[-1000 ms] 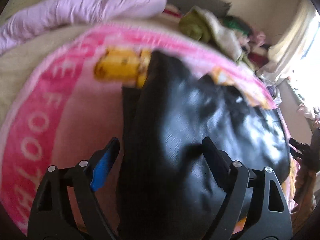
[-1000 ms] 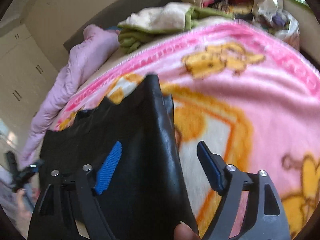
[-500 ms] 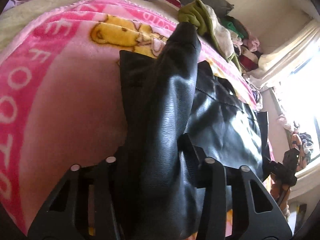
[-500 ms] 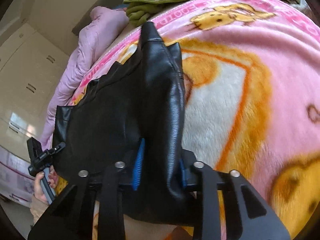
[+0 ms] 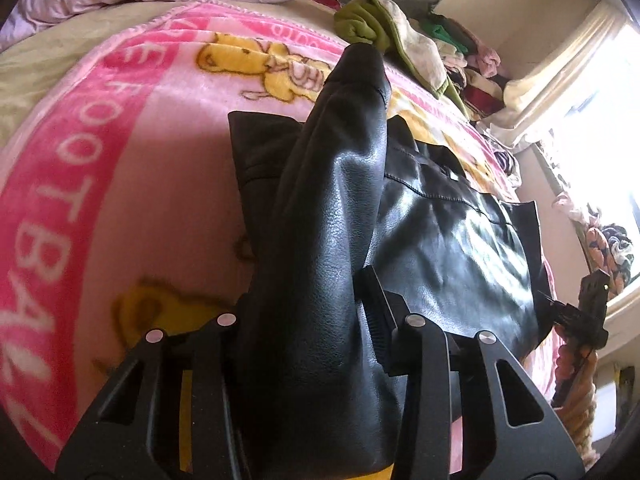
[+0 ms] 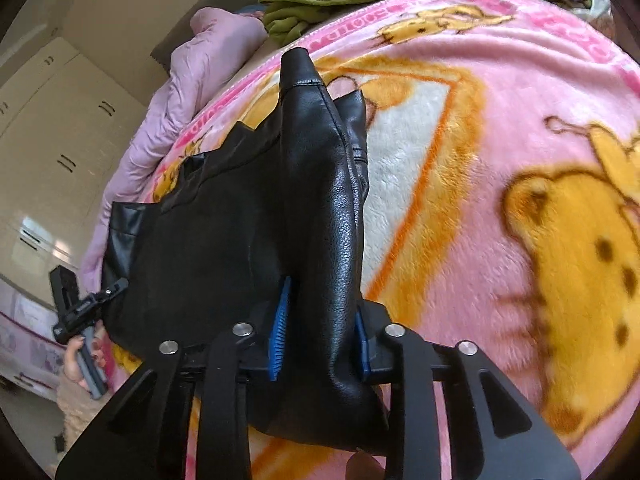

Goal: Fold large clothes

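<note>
Both hand-held grippers have closed onto glossy black leather jacket (image 5: 440, 240).

Both handheld grippers angle downward over the black leather jacket (image 5: 440, 248). The left gripper (image 5: 304, 304) is clamped on a raised fold at the jacket's left edge; the right gripper (image 6: 320, 320), its 2 jaws having just eased slightly wider, pinches a fold at the opposite edge between blue pads (image 6: 280, 320).
</note>
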